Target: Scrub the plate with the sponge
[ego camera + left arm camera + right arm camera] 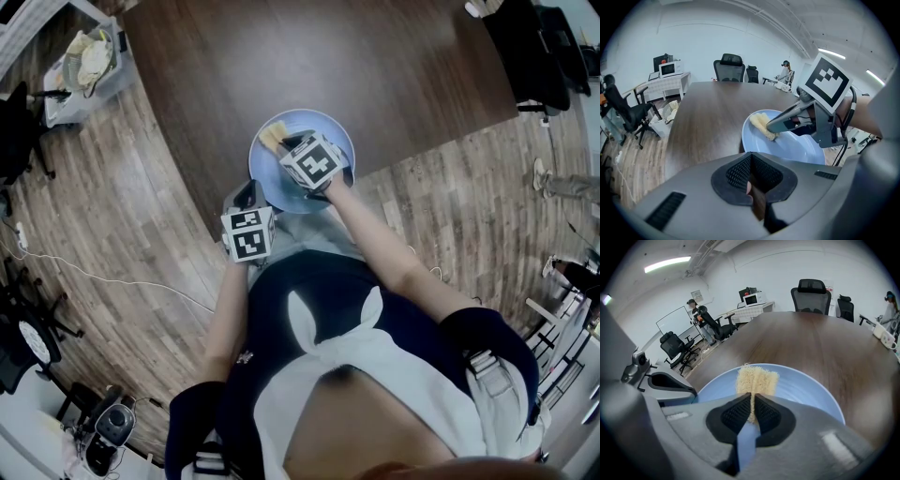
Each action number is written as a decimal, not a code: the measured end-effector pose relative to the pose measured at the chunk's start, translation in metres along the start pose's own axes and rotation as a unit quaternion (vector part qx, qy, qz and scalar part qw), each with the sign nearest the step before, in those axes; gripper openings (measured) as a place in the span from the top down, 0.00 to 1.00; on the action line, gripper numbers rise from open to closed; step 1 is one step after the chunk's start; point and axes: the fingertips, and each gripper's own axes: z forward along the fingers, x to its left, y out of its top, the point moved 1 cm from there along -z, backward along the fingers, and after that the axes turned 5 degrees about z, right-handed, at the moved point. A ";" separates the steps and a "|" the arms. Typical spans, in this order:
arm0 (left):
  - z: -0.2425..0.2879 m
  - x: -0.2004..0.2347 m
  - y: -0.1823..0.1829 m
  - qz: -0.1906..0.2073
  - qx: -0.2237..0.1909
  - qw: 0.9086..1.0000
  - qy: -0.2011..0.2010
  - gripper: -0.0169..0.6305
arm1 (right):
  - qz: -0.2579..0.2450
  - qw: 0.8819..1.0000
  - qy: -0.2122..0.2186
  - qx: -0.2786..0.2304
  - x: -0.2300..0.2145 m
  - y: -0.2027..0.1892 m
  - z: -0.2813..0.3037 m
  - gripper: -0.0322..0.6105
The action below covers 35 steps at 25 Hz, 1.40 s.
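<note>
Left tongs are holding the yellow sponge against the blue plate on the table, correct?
Not quite. The right tongs hold the sponge, not the left; the right gripper view shows it pinched between their jaws. The rest stands: the sponge lies against the blue plate on the table.

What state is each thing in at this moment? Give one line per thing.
plate: on the table, at its edge.
sponge: clamped in the right gripper, touching the plate.
right gripper: shut on sponge.
left gripper: shut, seemingly on the plate's rim.
</note>
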 end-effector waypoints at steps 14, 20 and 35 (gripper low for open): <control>0.001 -0.002 -0.002 0.013 0.004 1.000 0.005 0.97 | 0.045 0.999 -0.022 -0.014 -0.030 -0.005 -0.010 0.91; 0.000 -0.002 -0.004 0.015 0.004 1.000 0.001 0.97 | 0.063 0.997 -0.030 -0.015 -0.039 -0.010 -0.016 0.91; 0.002 0.000 0.000 0.017 0.006 1.000 -0.010 0.97 | 0.101 0.993 -0.058 0.002 -0.066 -0.027 -0.031 0.92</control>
